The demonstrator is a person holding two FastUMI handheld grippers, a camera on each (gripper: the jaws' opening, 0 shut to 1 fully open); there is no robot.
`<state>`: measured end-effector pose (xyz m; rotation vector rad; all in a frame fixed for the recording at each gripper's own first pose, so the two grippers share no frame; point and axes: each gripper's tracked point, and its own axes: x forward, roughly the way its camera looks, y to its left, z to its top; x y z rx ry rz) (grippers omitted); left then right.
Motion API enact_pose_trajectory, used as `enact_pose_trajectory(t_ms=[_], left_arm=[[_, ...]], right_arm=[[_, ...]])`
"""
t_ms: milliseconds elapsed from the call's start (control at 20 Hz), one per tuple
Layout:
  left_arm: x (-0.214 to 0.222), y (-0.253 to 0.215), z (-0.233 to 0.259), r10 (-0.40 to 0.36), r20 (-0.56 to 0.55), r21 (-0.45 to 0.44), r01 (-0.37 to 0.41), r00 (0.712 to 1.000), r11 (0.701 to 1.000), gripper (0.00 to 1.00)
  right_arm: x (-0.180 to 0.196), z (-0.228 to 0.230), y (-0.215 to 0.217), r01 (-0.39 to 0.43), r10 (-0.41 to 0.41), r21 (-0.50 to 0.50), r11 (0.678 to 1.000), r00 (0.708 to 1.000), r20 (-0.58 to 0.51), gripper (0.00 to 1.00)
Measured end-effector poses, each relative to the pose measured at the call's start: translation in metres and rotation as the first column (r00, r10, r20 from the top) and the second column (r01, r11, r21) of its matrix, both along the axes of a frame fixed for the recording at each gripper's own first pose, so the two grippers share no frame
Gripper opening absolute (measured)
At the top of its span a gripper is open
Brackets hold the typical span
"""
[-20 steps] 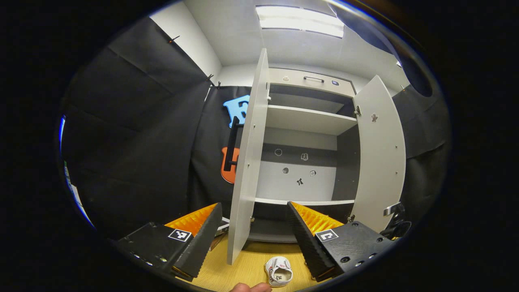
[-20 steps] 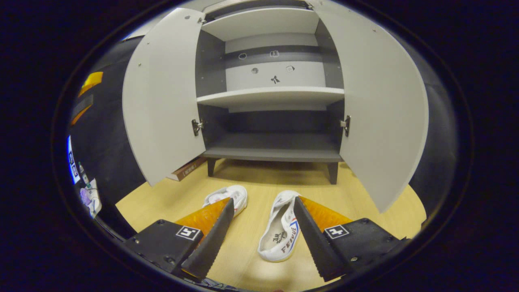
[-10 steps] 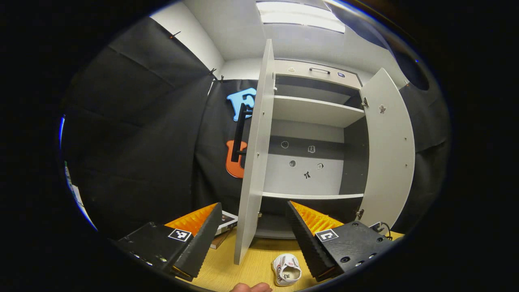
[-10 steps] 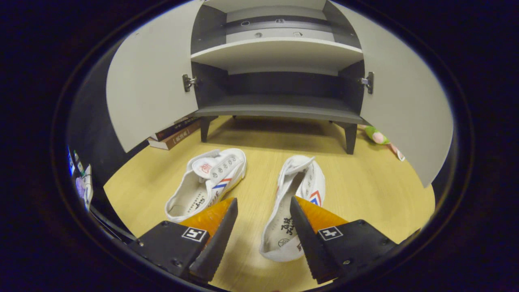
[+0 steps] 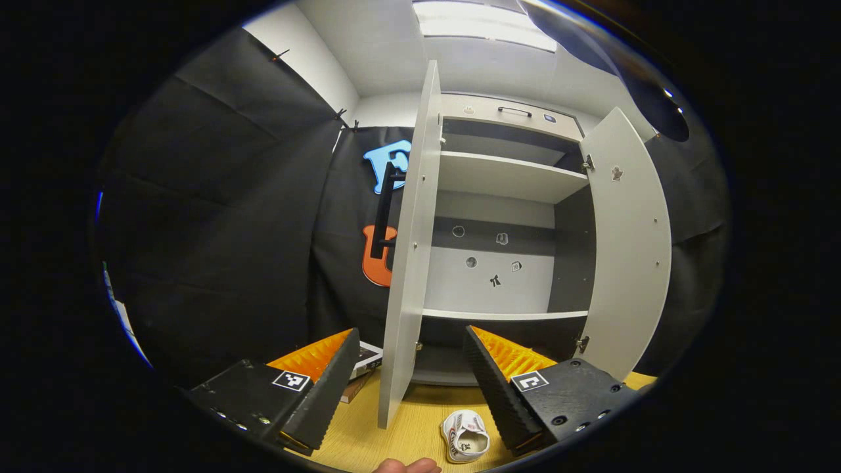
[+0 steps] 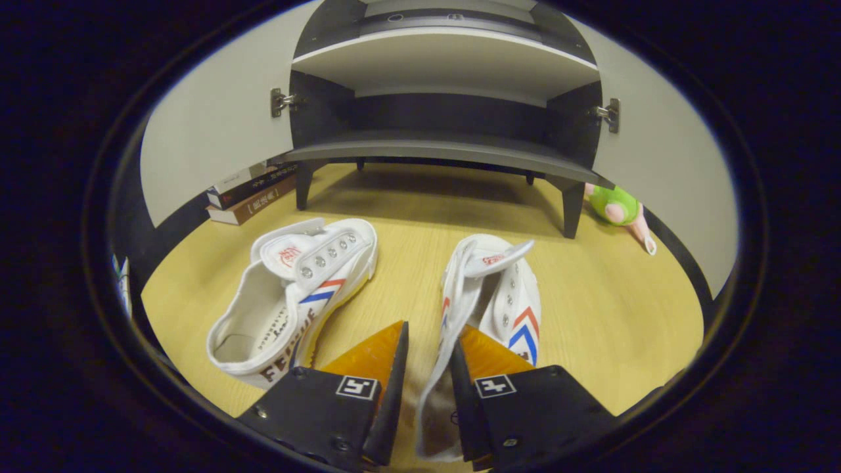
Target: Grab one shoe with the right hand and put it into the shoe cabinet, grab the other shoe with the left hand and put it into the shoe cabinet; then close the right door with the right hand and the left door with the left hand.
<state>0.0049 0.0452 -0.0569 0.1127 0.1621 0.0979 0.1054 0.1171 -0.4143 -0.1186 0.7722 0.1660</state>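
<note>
Dropped lower and closed in since half a second ago: right gripper now narrowed around the side wall of the right-hand shoe, both fingers pressed on the wall at the heel end, one inside the shoe and one outside. Was spread wide above the same shoe a moment before. Left gripper barely shifted, held up with fingers spread wide and nothing between them, pointed at the edge of the left door.

Largest first: shoe cabinet standing with both doors swung open, left door and right door flanking the shelves. Upper shelves and bottom compartment bare, no shoe inside yet. Wooden floor in front, carrying both shoes. Other shoe lying just beside the gripped one, to its left, toe toward the cabinet, untouched. Seen again small in the left gripper view: one shoe on the floor beside the right finger.

Stack of books beside the cabinet's left leg, below the left door. Green plush toy on the floor past the right leg. Fingertip of a hand at the lower edge of the left gripper view.
</note>
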Motion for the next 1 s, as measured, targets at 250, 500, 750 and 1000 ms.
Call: enact_pose_trajectory(t_ms=[250, 500, 750, 1000], left_arm=[[-0.003, 0.001, -0.002, 0.003, -0.008, -0.005, -0.003, 1.0, 1.0, 0.95], [-0.005, -0.004, -0.01, -0.003, -0.028, -0.001, 0.003, 1.0, 1.0, 0.95], [-0.005, -0.012, -0.015, -0.017, -0.029, -0.011, 0.016, 0.999, 1.0, 0.95], [0.005, -0.03, -0.022, -0.048, -0.015, -0.049, 0.048, 0.999, 0.998, 0.95]], right_arm=[[0.002, 0.001, -0.008, 0.018, -0.018, 0.04, 0.999, 1.0, 0.012, 0.07], [0.009, 0.028, -0.017, -0.042, 0.046, -0.03, 0.999, 0.992, 0.118, 0.04], [0.004, 0.09, -0.019, -0.082, 0.081, -0.006, 0.997, 0.97, 0.229, 0.04], [-0.008, 0.185, -0.027, -0.094, 0.08, 0.025, 0.995, 0.934, 0.35, 0.04]])
